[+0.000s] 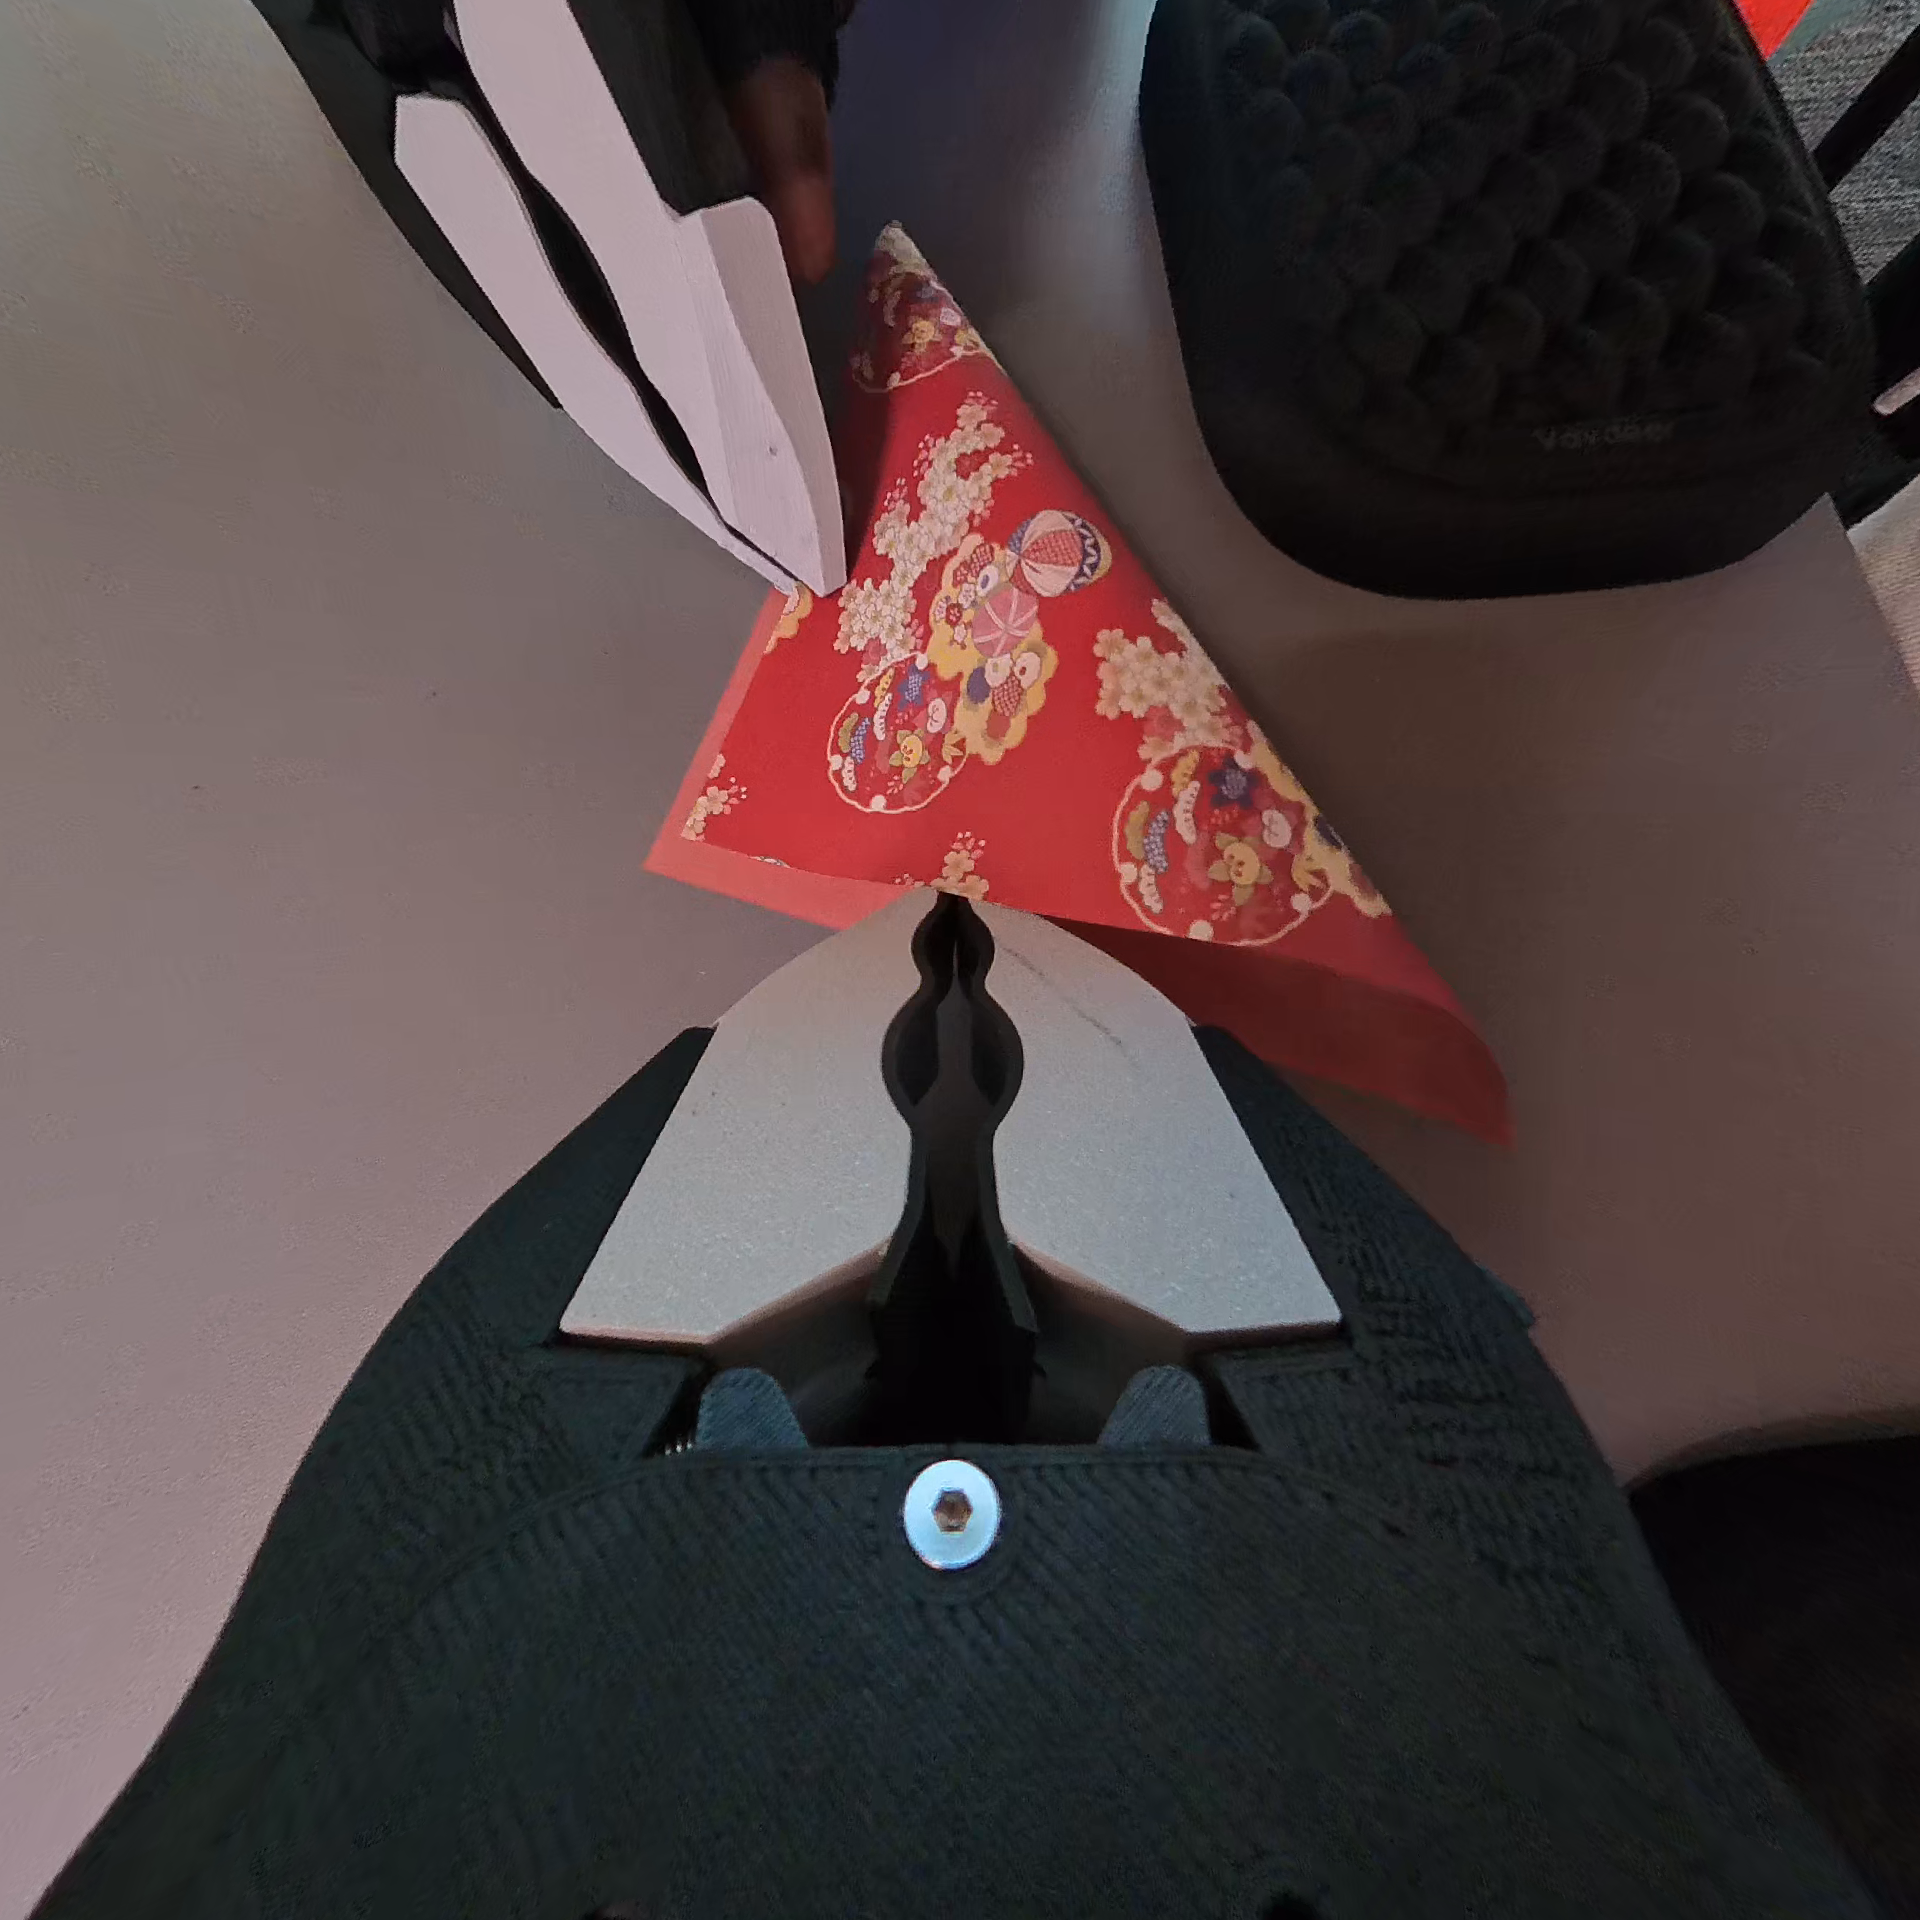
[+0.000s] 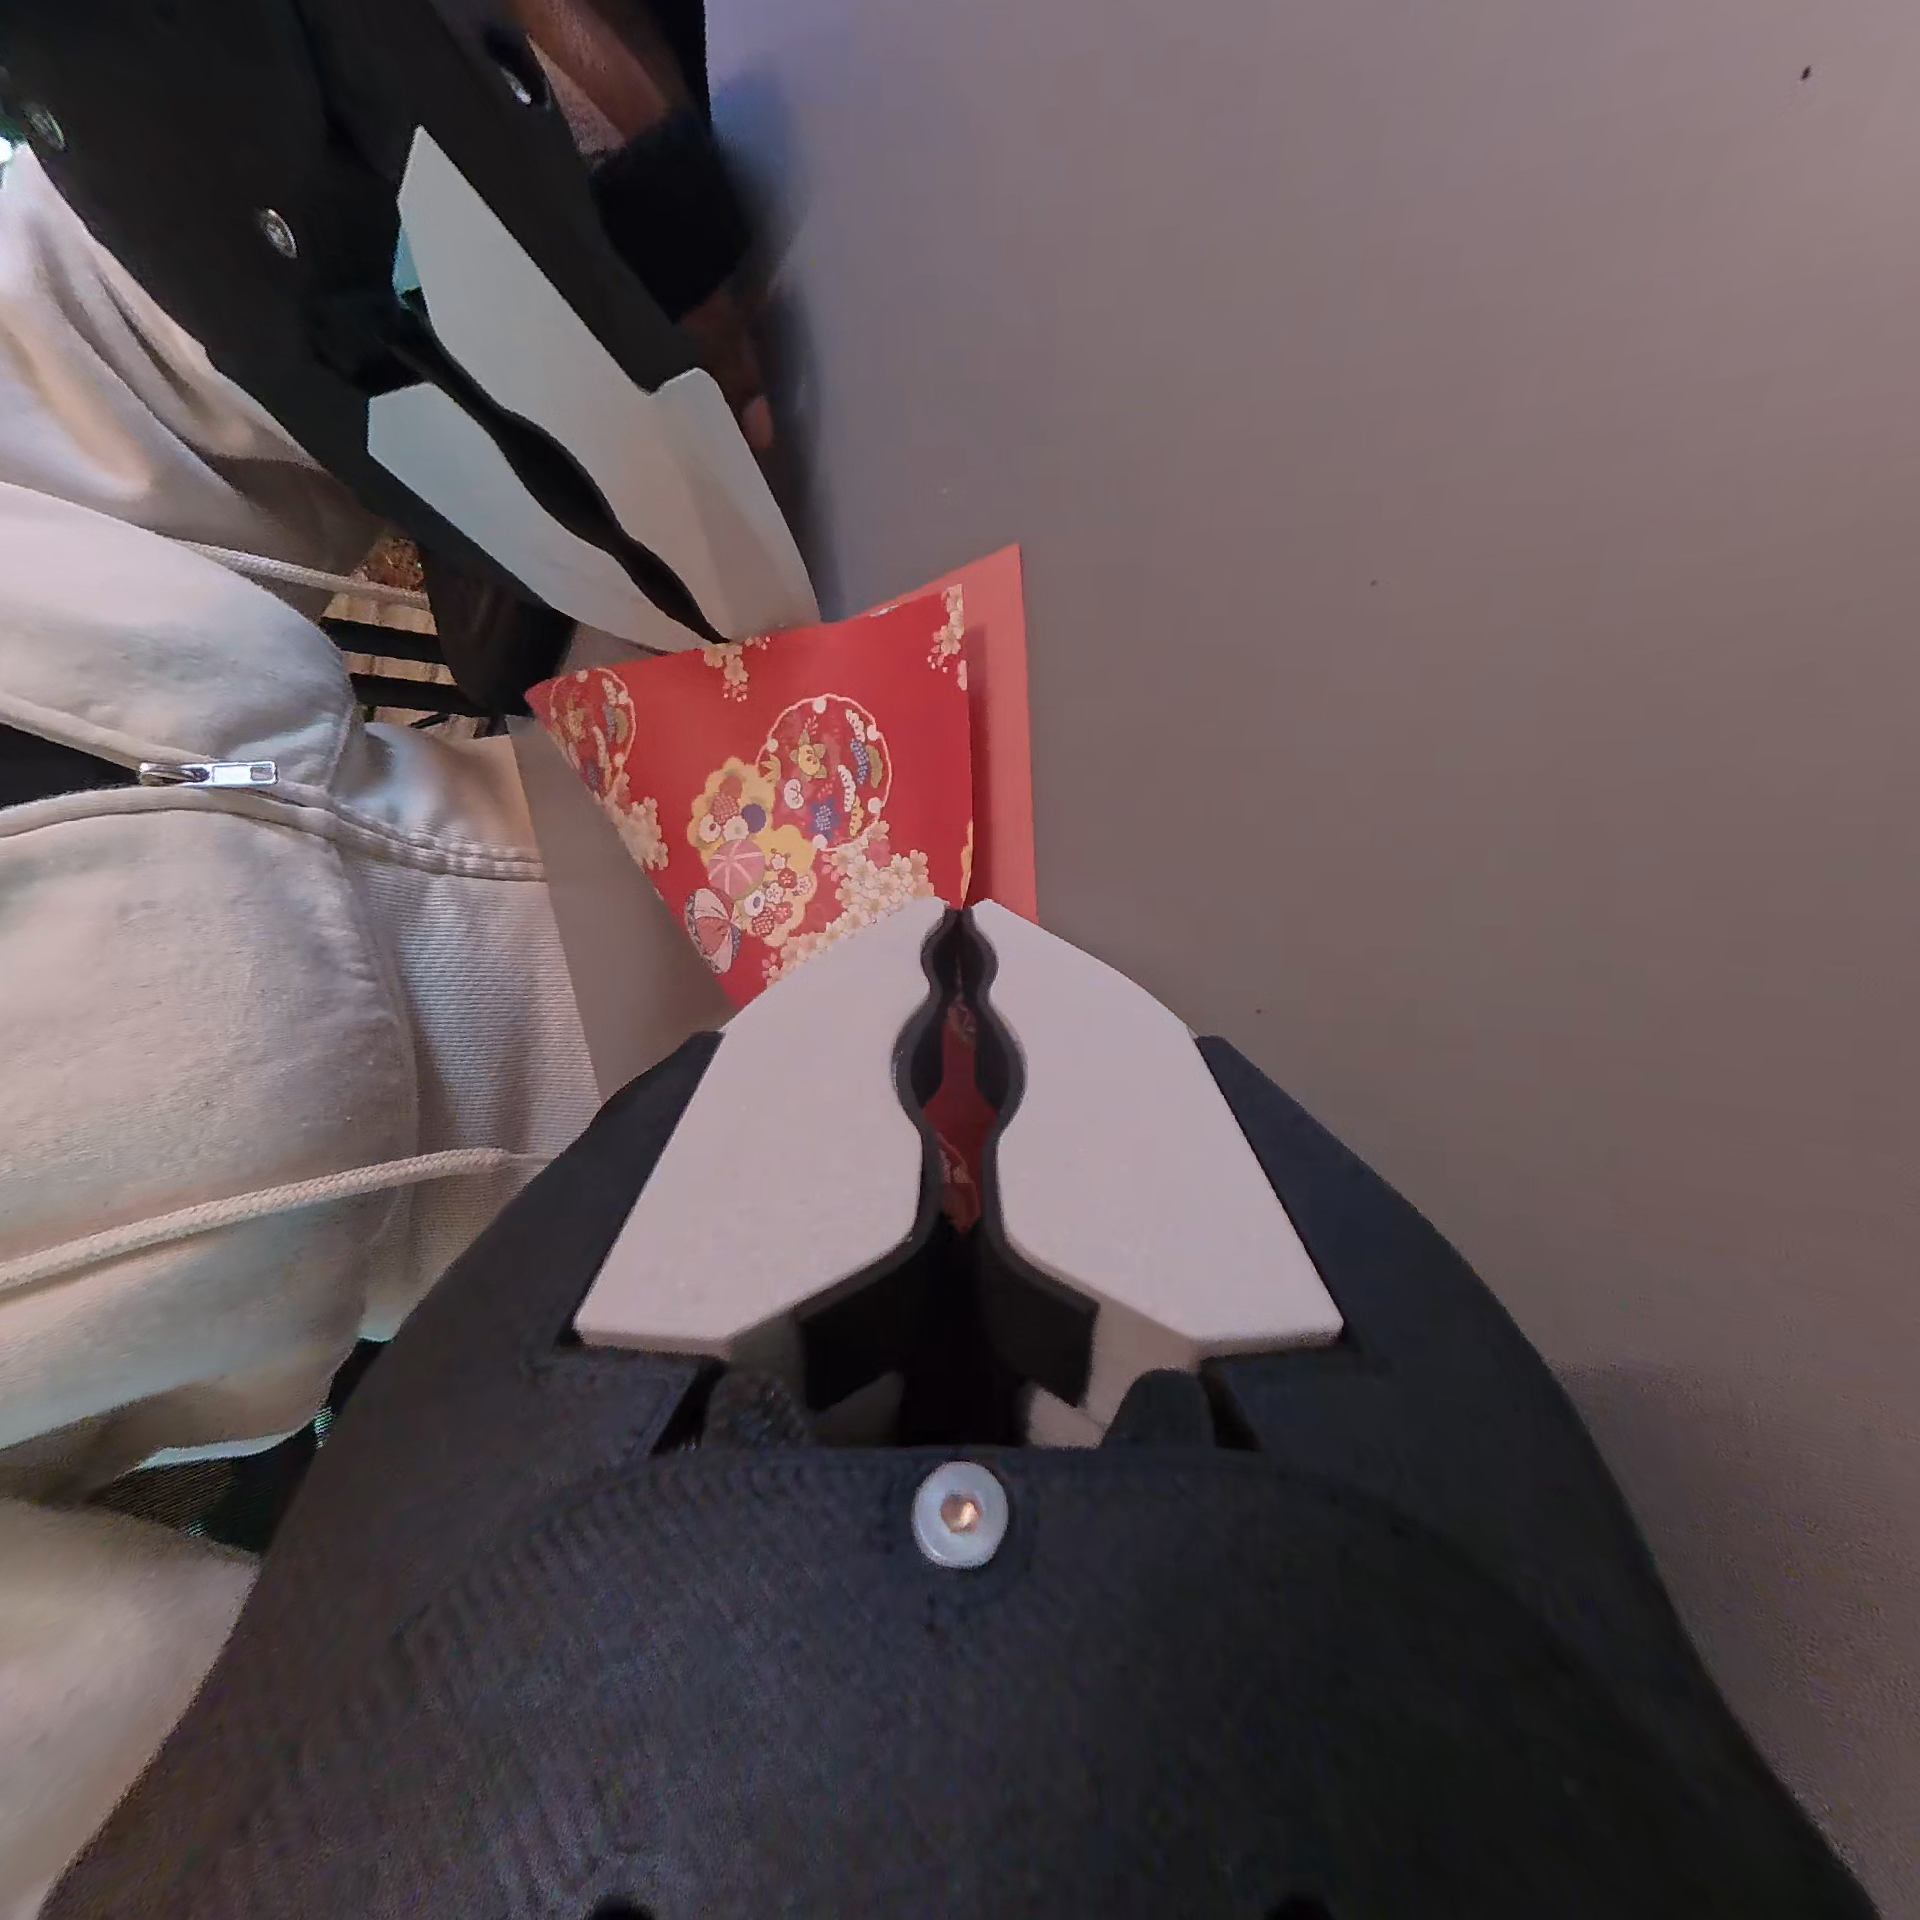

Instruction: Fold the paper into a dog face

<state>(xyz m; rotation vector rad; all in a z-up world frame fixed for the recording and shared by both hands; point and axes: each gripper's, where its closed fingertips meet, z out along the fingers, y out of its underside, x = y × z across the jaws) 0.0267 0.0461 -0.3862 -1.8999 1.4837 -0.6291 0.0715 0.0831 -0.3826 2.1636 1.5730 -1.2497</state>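
The red paper (image 1: pixel 987 675) with a flower and ball pattern is folded into a triangle and held up off the grey table (image 1: pixel 312 727). Its plain red underside curls out at the lower right. My left gripper (image 1: pixel 951 904) is shut on the paper's near edge. My right gripper (image 1: pixel 821 582) comes in from the upper left and is shut on the paper's left side. In the right wrist view the paper (image 2: pixel 810 790) stands upright, and a strip of it shows between the shut fingers of my right gripper (image 2: pixel 961 914). My left gripper (image 2: pixel 727 629) pinches its top edge there.
A black bobbled cushion (image 1: pixel 1507 260) lies at the table's far right. A person's pale hooded jacket (image 2: pixel 208 935) with a zip and cords fills the left of the right wrist view. Bare grey table (image 2: pixel 1455 520) lies to the right of the paper.
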